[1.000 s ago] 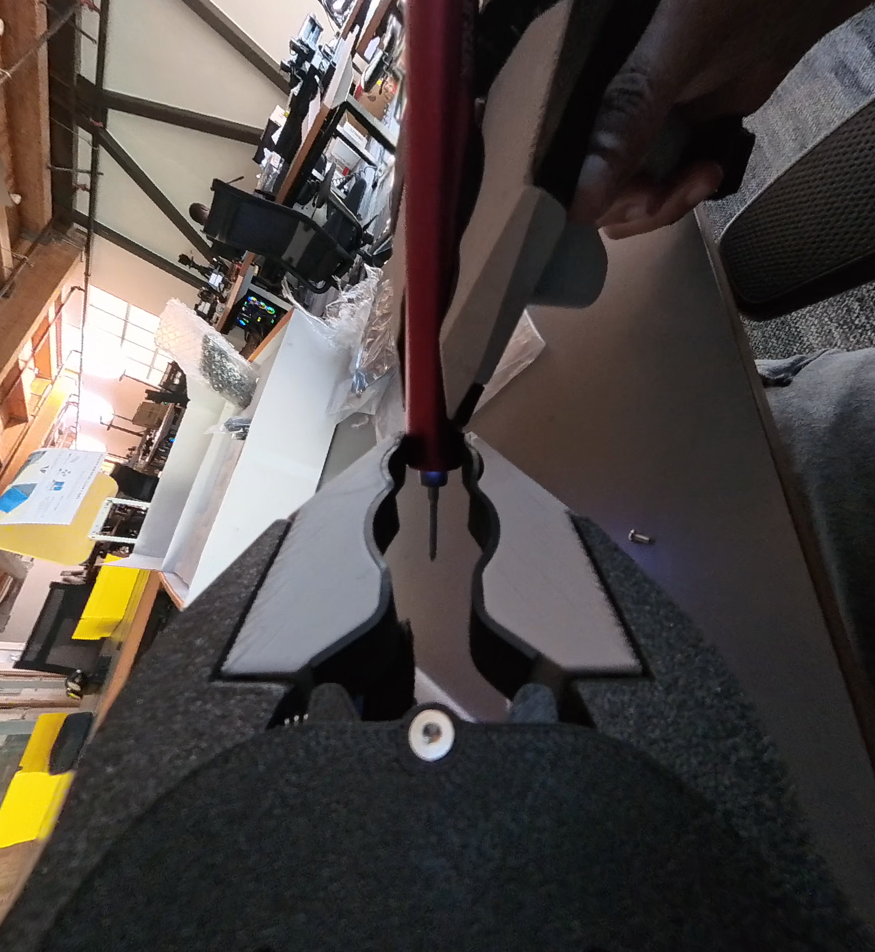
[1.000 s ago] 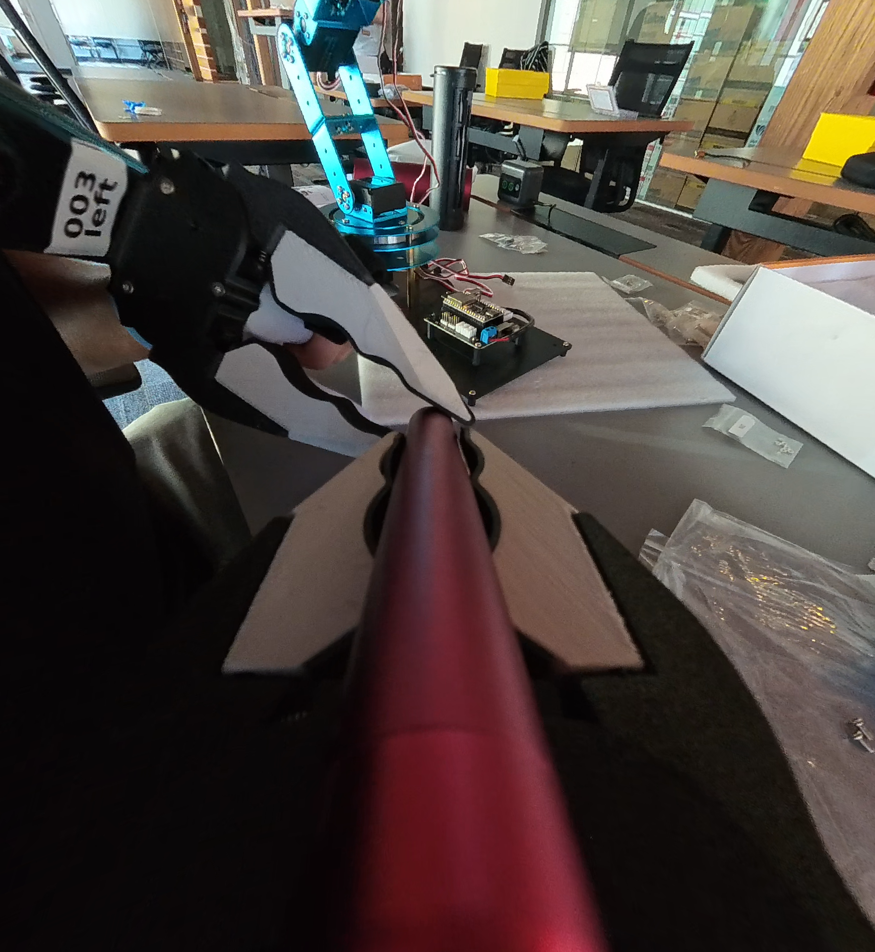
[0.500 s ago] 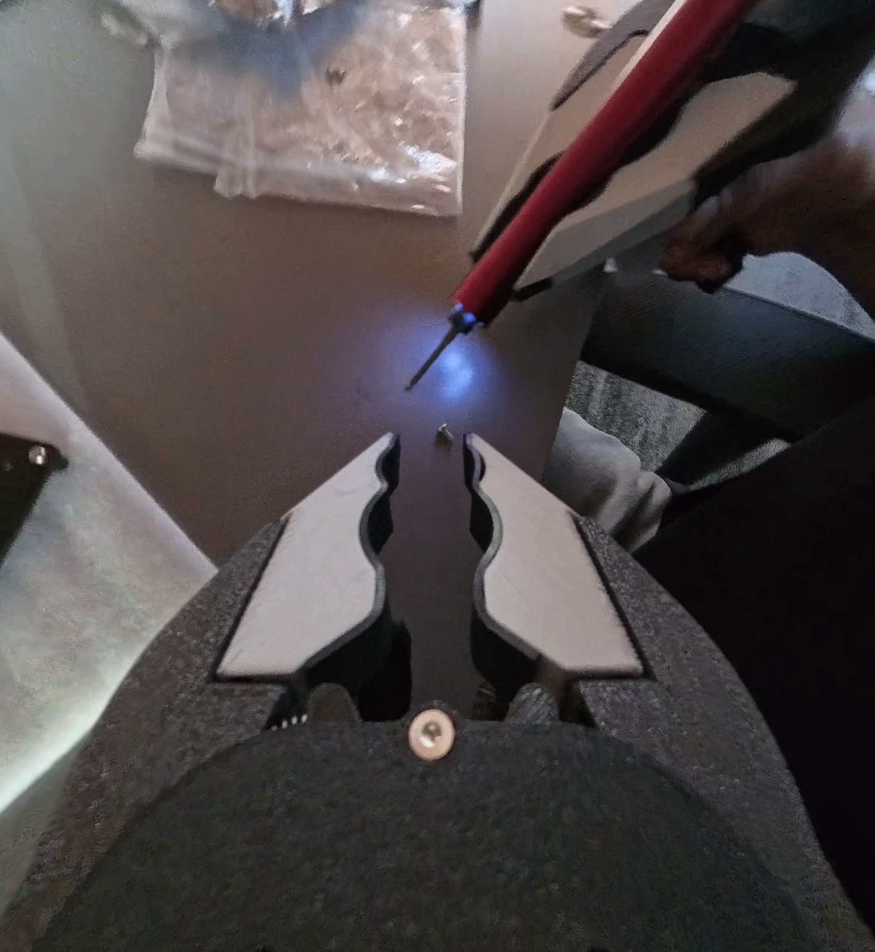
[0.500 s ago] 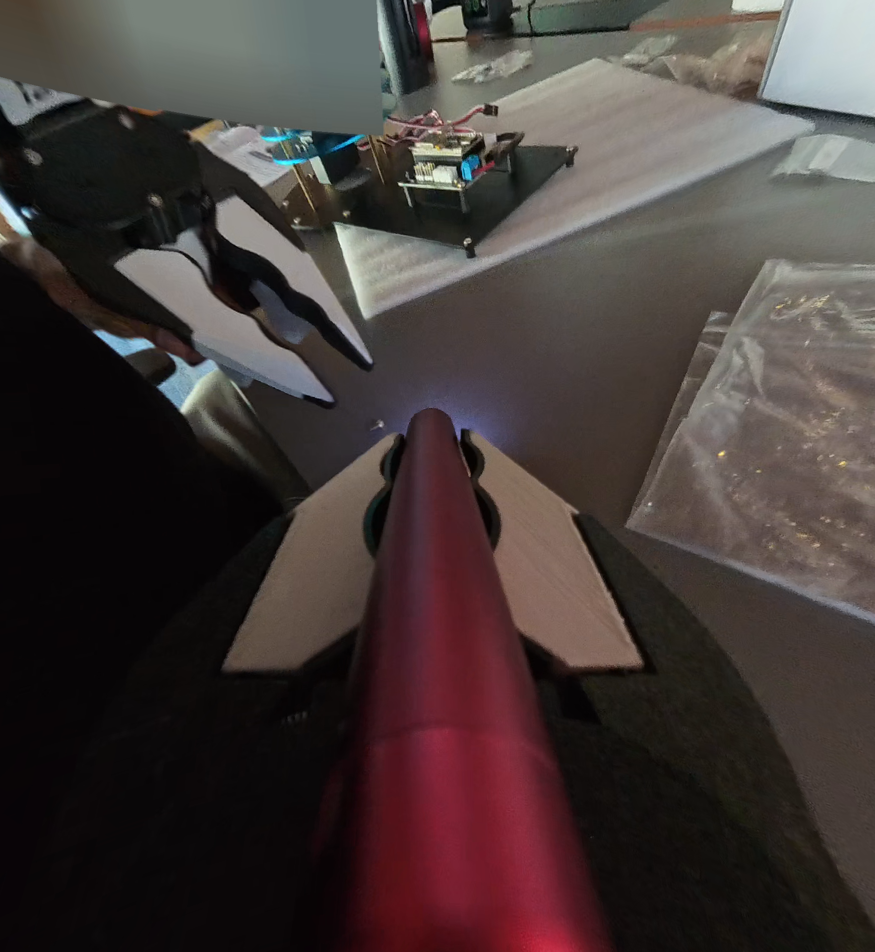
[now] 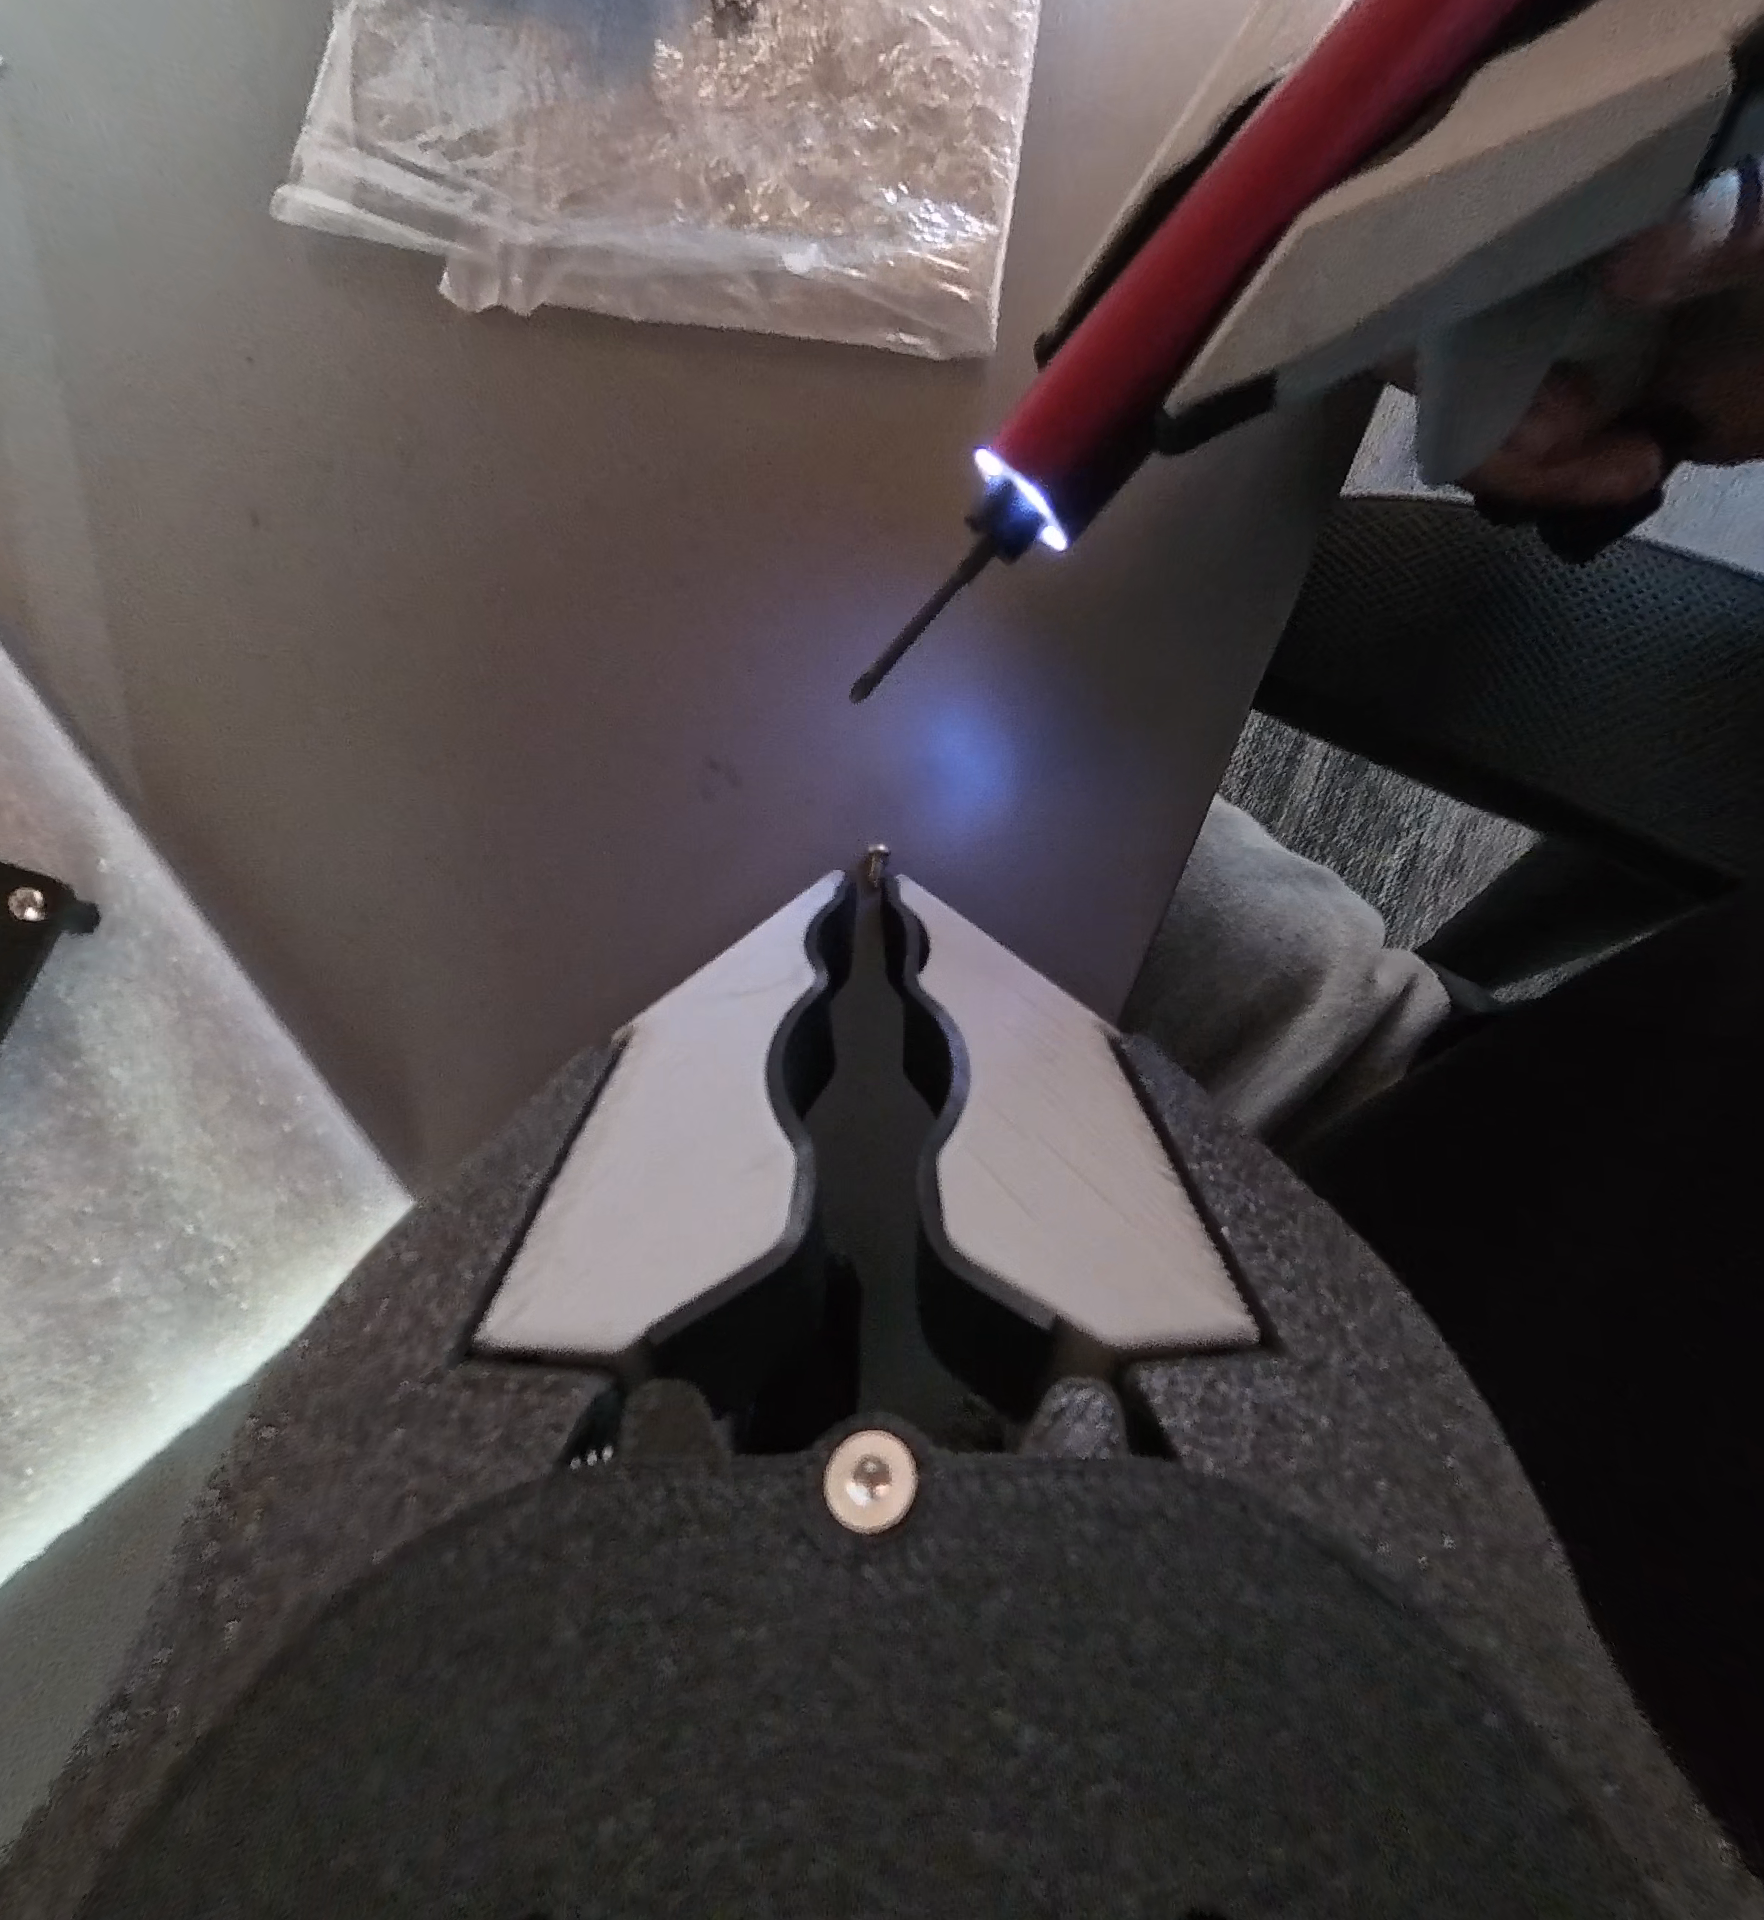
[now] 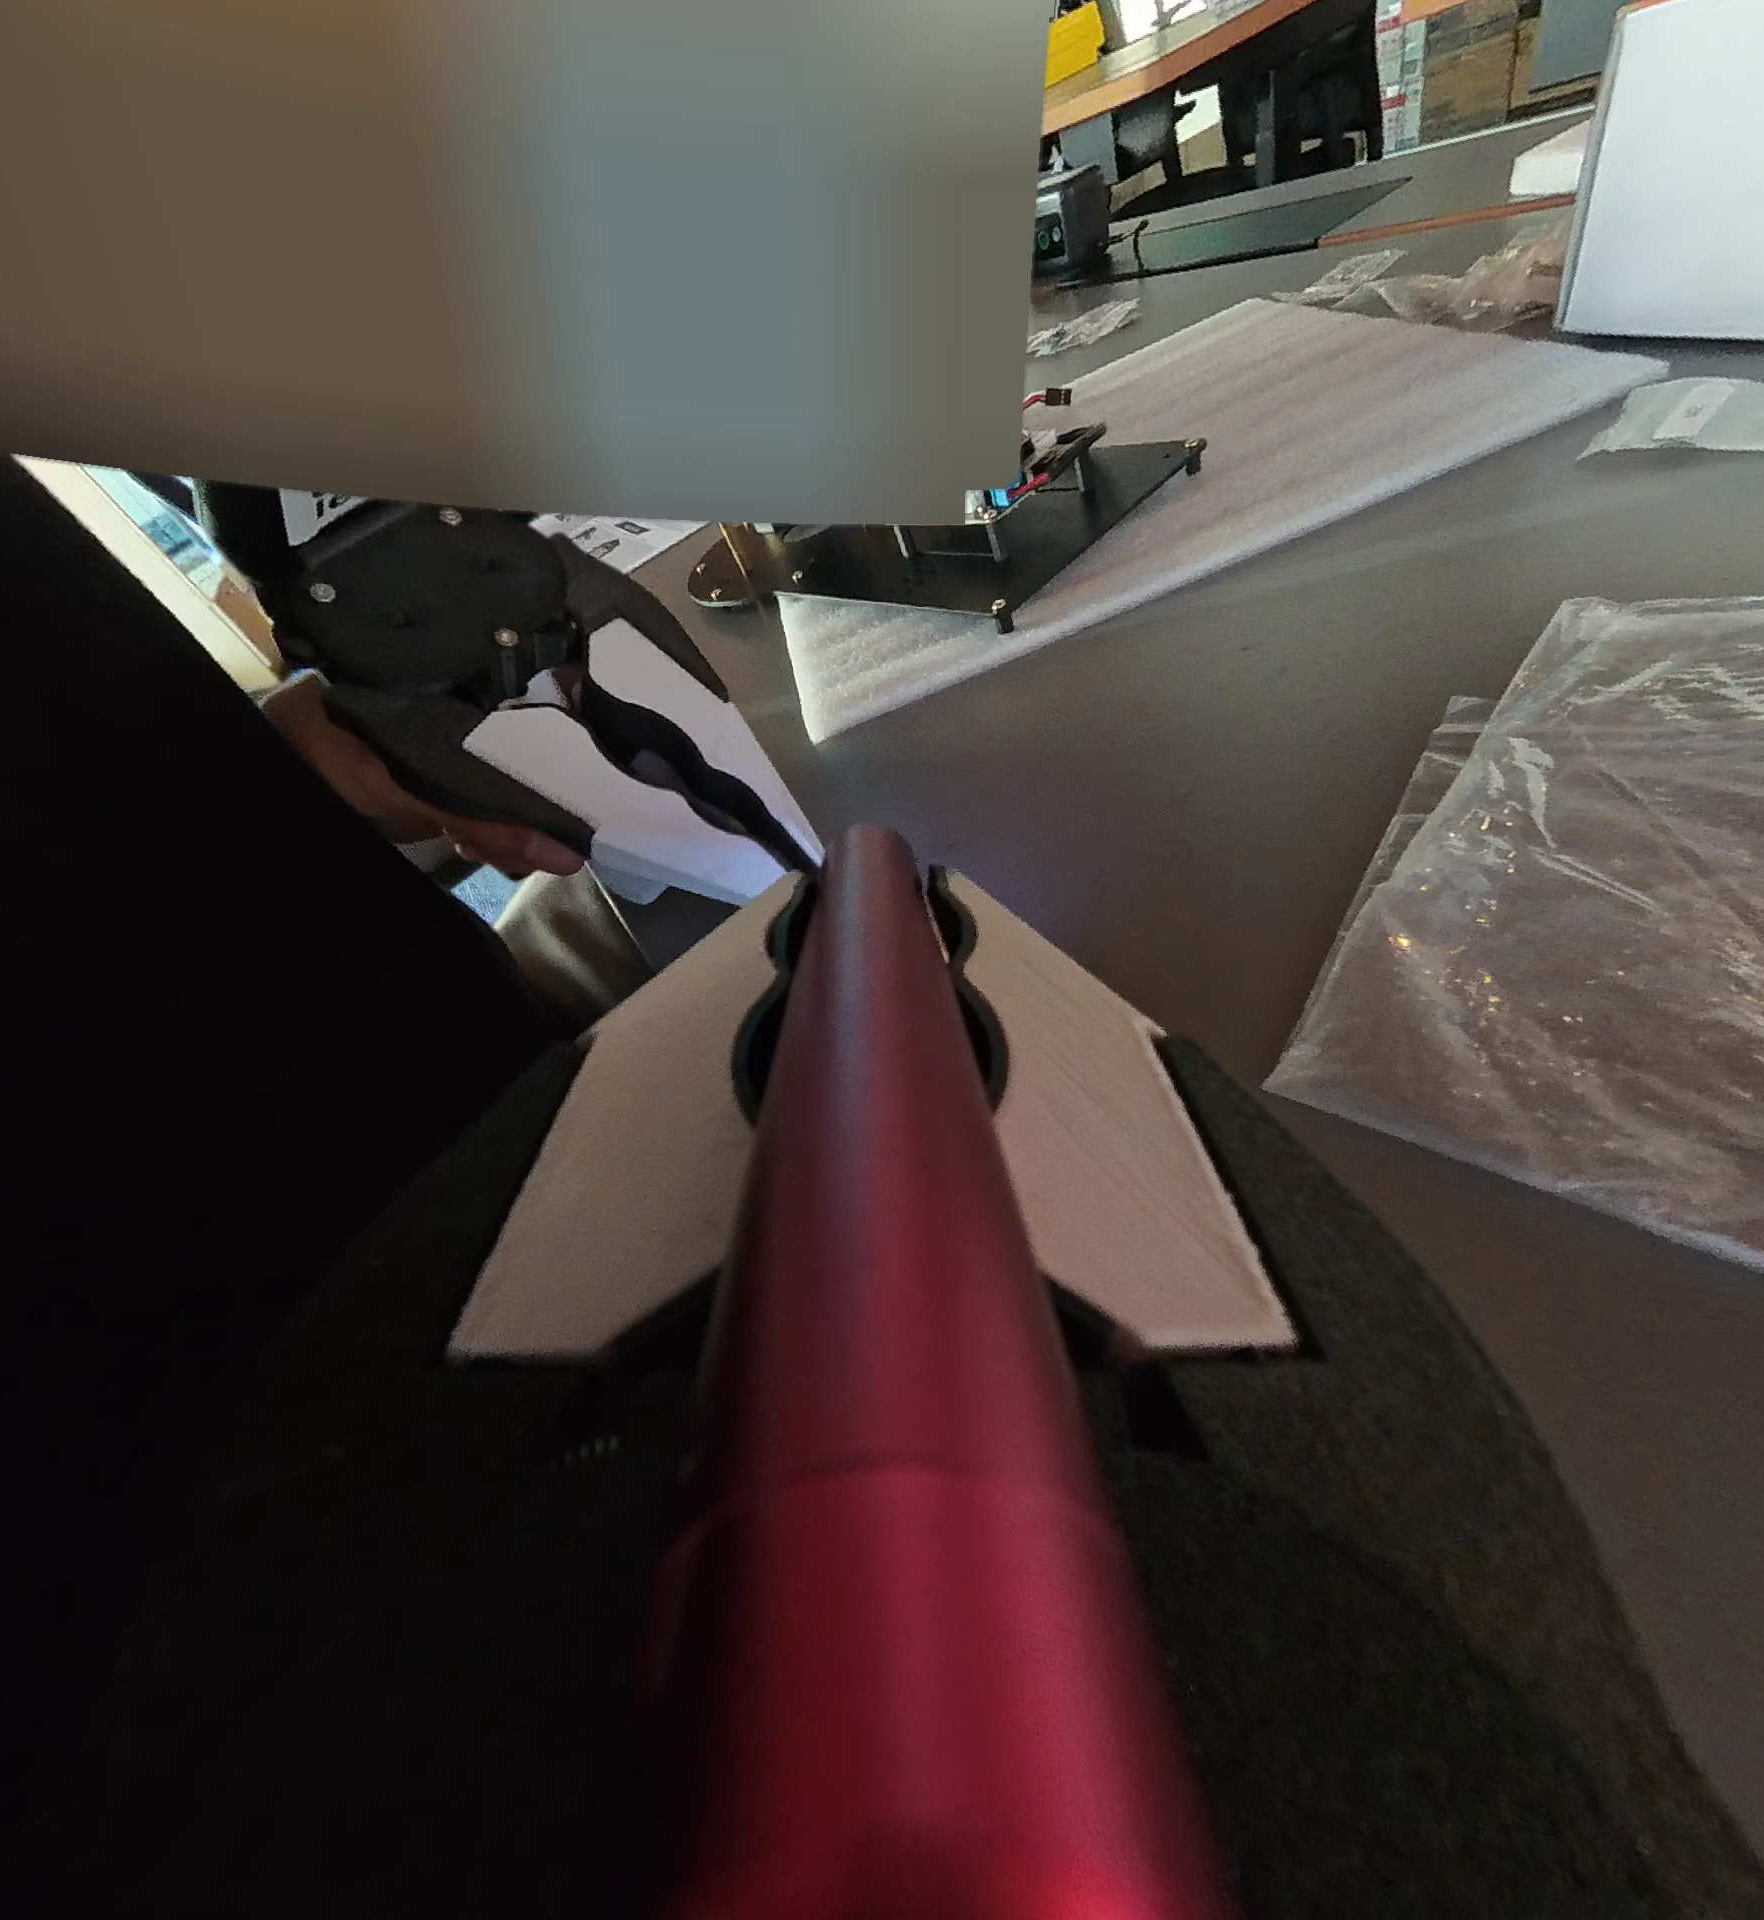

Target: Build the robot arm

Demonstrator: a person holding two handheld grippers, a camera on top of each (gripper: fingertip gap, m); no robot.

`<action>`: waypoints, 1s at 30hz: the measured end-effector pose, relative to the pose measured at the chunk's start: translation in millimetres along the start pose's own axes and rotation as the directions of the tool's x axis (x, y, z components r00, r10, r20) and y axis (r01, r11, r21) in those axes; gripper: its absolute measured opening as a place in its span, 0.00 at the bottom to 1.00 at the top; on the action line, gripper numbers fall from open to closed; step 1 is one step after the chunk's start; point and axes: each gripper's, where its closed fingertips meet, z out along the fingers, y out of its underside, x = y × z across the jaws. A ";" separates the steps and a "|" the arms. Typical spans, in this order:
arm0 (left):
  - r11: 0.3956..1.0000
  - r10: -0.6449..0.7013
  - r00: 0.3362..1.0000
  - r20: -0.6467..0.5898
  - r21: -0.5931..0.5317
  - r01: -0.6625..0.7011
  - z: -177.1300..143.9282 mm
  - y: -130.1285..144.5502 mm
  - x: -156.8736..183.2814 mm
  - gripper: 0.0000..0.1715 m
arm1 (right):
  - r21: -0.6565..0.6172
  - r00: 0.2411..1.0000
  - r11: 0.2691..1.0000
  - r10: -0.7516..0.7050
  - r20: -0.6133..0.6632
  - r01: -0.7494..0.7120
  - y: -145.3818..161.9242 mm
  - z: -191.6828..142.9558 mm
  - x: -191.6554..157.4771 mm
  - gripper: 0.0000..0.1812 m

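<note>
The counter (image 5: 504, 582) is a matte grey-brown surface. A lit bluish patch falls on it near its edge. The left tool (image 5: 870, 883) has its tips nearly together, pinching a small screw (image 5: 874, 858) just above the counter. The right tool (image 6: 865, 883) is clamped around a red electric screwdriver (image 6: 857, 1299); in the left wrist view its dark bit (image 5: 919, 623) points down toward the screw, apart from it, with the nose lights on. A clear plastic bag (image 5: 670, 156) lies flat farther out. A white foam sheet (image 6: 1325, 416) carries a black base plate (image 6: 961, 566). A white box (image 6: 1709, 177) stands at the far right. Beyond are other desks with orange-edged tops (image 6: 1221, 78).
</note>
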 end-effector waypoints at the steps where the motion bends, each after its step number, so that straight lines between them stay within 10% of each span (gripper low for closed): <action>1: 1.000 0.025 1.000 0.001 -0.008 -0.025 0.5 -0.5 -0.6 0.04 | -0.001 1.000 1.000 0.008 -0.001 -0.008 -0.1 -0.1 0.6 0.11; 30: 0.983 0.183 0.971 -0.153 0.004 -0.185 4.2 -3.4 3.3 0.02 | -0.194 0.998 0.981 0.001 0.067 0.012 20.0 13.3 -6.4 0.11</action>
